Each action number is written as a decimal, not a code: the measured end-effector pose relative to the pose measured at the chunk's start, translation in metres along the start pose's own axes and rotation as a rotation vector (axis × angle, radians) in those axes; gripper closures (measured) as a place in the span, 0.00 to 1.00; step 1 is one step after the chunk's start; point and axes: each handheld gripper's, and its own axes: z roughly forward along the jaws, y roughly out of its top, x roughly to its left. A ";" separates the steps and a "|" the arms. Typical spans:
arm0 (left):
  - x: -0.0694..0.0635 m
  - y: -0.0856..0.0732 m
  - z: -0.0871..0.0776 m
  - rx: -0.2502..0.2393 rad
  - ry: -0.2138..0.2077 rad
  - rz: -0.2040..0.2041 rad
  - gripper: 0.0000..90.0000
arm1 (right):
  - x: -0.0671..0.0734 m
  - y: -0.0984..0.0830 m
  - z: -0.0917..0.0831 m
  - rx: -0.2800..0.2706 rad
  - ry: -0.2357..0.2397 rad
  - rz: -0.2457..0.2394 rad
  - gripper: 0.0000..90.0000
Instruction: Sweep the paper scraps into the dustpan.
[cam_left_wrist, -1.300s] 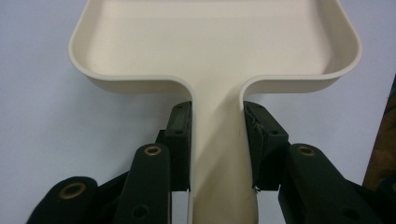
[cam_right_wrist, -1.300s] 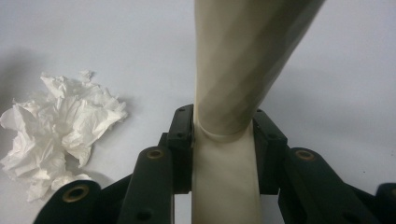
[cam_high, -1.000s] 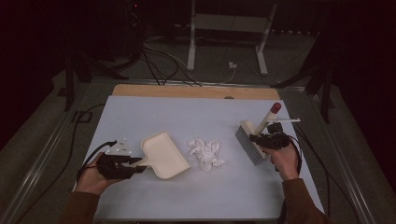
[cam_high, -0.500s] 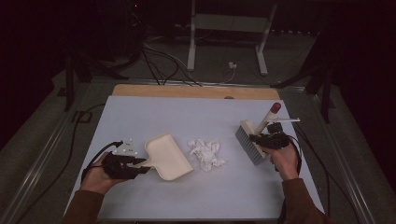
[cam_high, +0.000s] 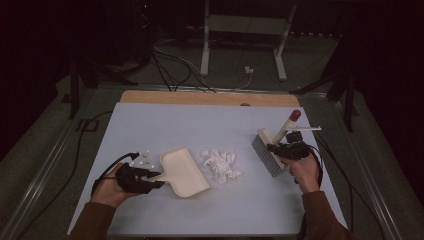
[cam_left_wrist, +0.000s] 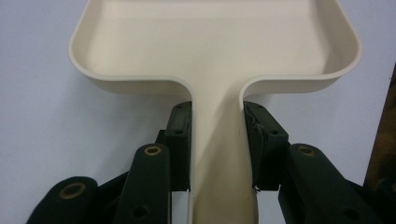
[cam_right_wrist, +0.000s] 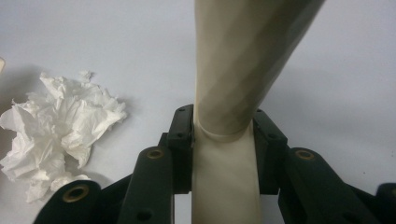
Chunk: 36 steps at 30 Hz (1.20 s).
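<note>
White crumpled paper (cam_high: 220, 164) lies on the table (cam_high: 165, 120) between my two tools in the high view. My left gripper (cam_high: 150, 179) clamps the dustpan (cam_high: 184, 171) by its handle, and the paper sits at about two o'clock from the pan's open mouth, just beside it. My right gripper (cam_high: 277, 148) grips the brush (cam_high: 272, 147), bristles down; the paper is at about eight o'clock from it. The brush's long handle slants up toward one o'clock, away from the pile.

Left gripper view: both jaws press the pan's handle (cam_left_wrist: 224, 154); the far lip is cut off at twelve o'clock.

Right gripper view: jaws pinch the brush handle (cam_right_wrist: 229, 116); the paper (cam_right_wrist: 60, 135) lies at nine o'clock; the bristles are hidden.
</note>
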 end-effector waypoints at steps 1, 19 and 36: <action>0.000 0.001 0.001 0.005 -0.001 0.003 0.74 | 0.000 0.000 0.000 0.000 0.000 0.000 0.74; -0.002 0.007 0.020 0.072 -0.010 0.022 0.74 | -0.001 0.000 0.000 -0.001 0.004 0.001 0.74; -0.002 0.017 0.040 0.097 -0.002 0.022 0.74 | -0.001 0.000 0.000 0.001 0.004 0.000 0.74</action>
